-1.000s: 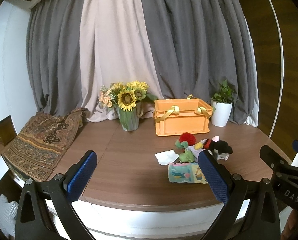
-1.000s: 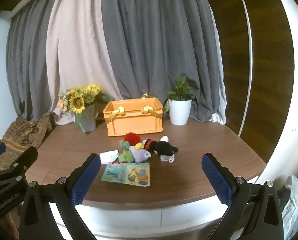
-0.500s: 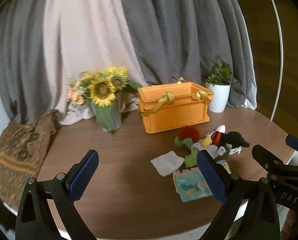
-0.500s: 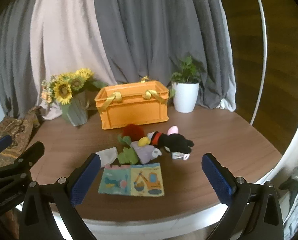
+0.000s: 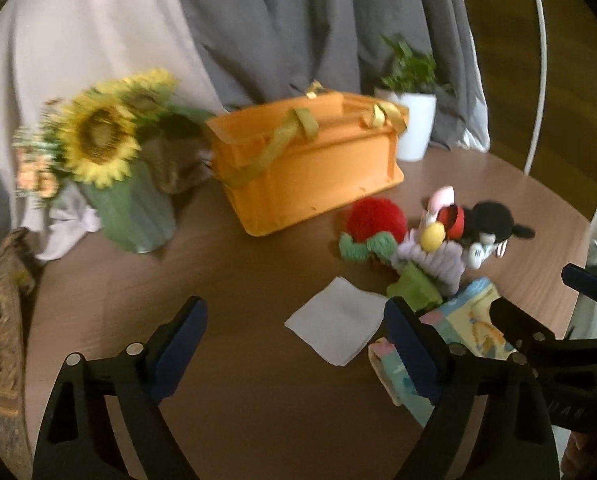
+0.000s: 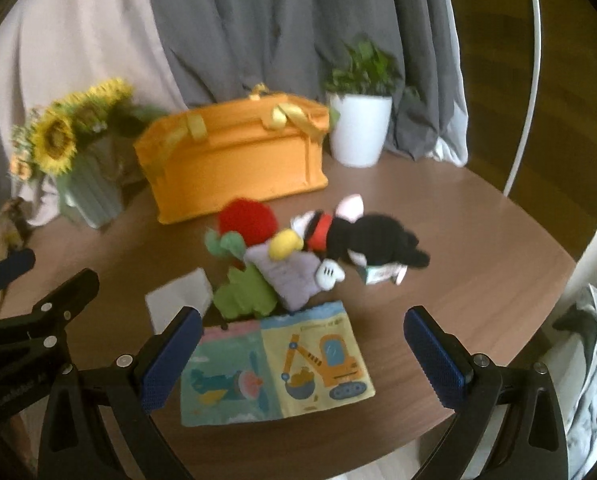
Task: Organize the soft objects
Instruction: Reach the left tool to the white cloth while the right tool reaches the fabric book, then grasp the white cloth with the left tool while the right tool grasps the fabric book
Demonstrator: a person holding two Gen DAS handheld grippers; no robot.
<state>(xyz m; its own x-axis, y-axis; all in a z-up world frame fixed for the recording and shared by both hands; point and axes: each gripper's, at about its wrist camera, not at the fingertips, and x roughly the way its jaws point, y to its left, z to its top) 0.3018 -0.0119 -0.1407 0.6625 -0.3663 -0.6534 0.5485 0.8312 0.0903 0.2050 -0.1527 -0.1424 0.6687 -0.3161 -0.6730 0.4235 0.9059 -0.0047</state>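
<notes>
Soft objects lie in a loose cluster on the wooden table [image 6: 478, 216], ahead of both my grippers and held by neither. My left gripper [image 5: 294, 332] has its jaws apart and closing, with only bare tabletop between them; the white cloth [image 5: 336, 330] lies flat just inside its right finger. My right gripper [image 6: 298, 344] stands wide with nothing gripped, and the cloth picture book [image 6: 274, 364] lies open between its fingers, below them. Beyond the book sit a green plush piece [image 6: 244, 294], a lilac one [image 6: 288, 276], a red pompom toy [image 6: 248, 220] and a black mouse doll [image 6: 372, 242], touching one another. Behind them stands the orange crate [image 6: 234, 164], with sunflowers [image 6: 56, 140] at one side and a potted plant [image 6: 358, 120] at the other.
</notes>
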